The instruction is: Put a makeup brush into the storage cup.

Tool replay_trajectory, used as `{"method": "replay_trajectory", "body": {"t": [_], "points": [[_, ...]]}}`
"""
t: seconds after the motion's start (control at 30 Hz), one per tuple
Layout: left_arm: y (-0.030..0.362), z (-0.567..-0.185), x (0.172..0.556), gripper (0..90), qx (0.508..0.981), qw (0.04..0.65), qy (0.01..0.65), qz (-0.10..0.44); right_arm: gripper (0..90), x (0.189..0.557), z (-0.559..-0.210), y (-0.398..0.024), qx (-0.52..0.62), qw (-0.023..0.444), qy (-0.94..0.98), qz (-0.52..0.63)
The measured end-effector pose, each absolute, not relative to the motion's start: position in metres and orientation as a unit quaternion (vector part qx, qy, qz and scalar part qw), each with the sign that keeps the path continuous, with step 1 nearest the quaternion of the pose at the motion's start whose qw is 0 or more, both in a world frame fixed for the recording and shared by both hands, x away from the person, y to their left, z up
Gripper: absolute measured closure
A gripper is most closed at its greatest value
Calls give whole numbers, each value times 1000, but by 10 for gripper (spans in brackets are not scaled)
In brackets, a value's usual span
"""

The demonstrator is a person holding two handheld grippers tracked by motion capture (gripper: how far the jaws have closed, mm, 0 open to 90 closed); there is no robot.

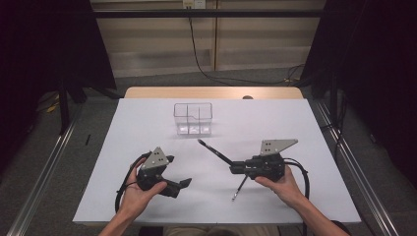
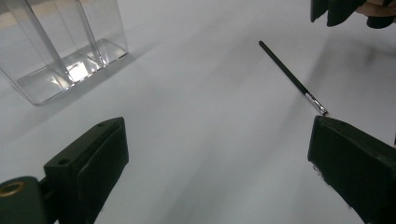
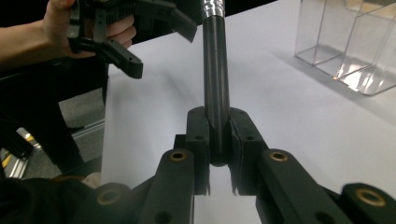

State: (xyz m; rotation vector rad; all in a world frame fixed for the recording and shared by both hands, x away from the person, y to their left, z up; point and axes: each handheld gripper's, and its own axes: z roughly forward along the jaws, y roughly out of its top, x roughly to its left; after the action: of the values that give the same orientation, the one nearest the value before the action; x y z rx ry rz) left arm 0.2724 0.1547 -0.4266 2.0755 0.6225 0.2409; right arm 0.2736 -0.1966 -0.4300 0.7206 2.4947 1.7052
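My right gripper (image 1: 233, 168) (image 3: 218, 135) is shut on the end of a thick black brush (image 1: 212, 149) (image 3: 215, 79) with a silver band. The brush juts out over the table toward the far left. Beneath that hand a thin black brush (image 1: 240, 187) (image 2: 289, 74) with a silver ferrule lies flat on the white table. My left gripper (image 1: 178, 171) (image 2: 217, 140) is held near the front left, jaws wide open with nothing between them, and it also appears in the right gripper view (image 3: 126, 28). A clear divided container (image 1: 193, 118) (image 2: 60, 46) (image 3: 350, 42) stands upright at the far middle.
The white table top (image 1: 147, 128) rests on a wooden board whose far edge (image 1: 211, 92) shows behind. Metal rails (image 1: 354, 162) run along both sides. A black cable (image 1: 201, 64) hangs at the back.
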Motion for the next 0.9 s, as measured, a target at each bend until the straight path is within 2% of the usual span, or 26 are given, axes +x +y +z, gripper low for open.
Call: {"method": "replay_trajectory", "body": {"t": [0.13,0.2,0.4,0.53,0.63,0.9], "points": [[151,-426,272,52,838,476,247,100,800,273,-429,-197,228,22,799,556],[148,-425,274,84,839,478,244,85,800,273,-428,-197,229,25,796,559],[134,-422,277,66,821,511,242,79,800,271,-427,-194,222,26,799,559],[125,-418,277,71,805,533,244,94,800,271,-428,-194,223,26,799,557],[120,-416,280,101,799,545,240,85,800,271,-427,-194,220,28,799,559],[103,-410,279,78,792,564,219,81,800,270,-426,-194,218,33,798,561]]}}
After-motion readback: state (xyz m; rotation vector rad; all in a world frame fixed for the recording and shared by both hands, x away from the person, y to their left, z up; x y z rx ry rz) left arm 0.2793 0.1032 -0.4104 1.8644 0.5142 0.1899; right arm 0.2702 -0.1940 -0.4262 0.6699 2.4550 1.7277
